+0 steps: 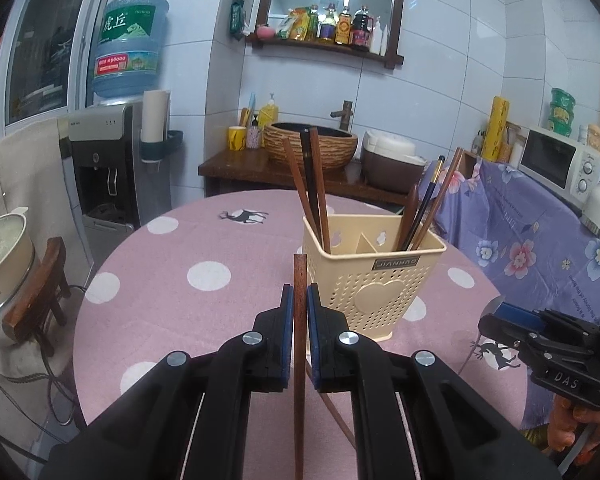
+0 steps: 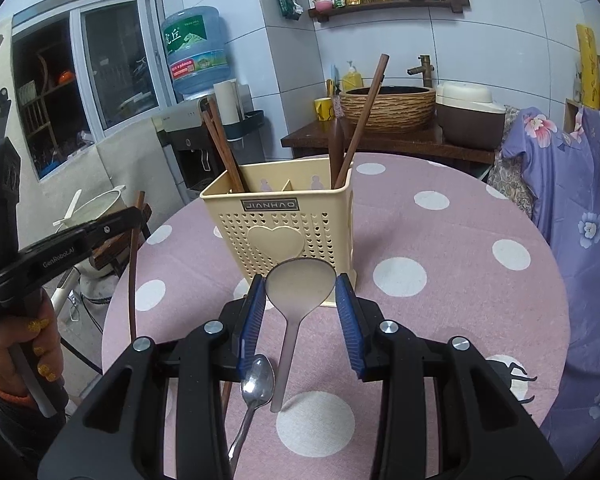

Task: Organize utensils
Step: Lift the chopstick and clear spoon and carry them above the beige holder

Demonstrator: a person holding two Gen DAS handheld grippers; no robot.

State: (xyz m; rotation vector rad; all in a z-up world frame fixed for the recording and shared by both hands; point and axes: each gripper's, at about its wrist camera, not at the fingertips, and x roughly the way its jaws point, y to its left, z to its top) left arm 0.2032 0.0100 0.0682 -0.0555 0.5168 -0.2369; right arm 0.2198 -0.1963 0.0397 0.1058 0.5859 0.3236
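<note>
We hold a brown wooden chopstick [image 1: 300, 300] upright in our left gripper [image 1: 300, 308], its blue pads pinched tight against the shaft, just in front of the cream perforated utensil holder [image 1: 364, 292] that stands on the pink polka-dot tablecloth [image 1: 180, 248]. More chopsticks [image 1: 312, 188] lean in the holder's left compartment and others in its right one. Our right gripper [image 2: 300, 300] hovers with its jaws spread wide, gripping nothing, around the bowl of a translucent rice paddle [image 2: 296, 300] lying flat on the cloth just before the holder. A metal spoon [image 2: 254, 388] lies beside the paddle's handle.
</note>
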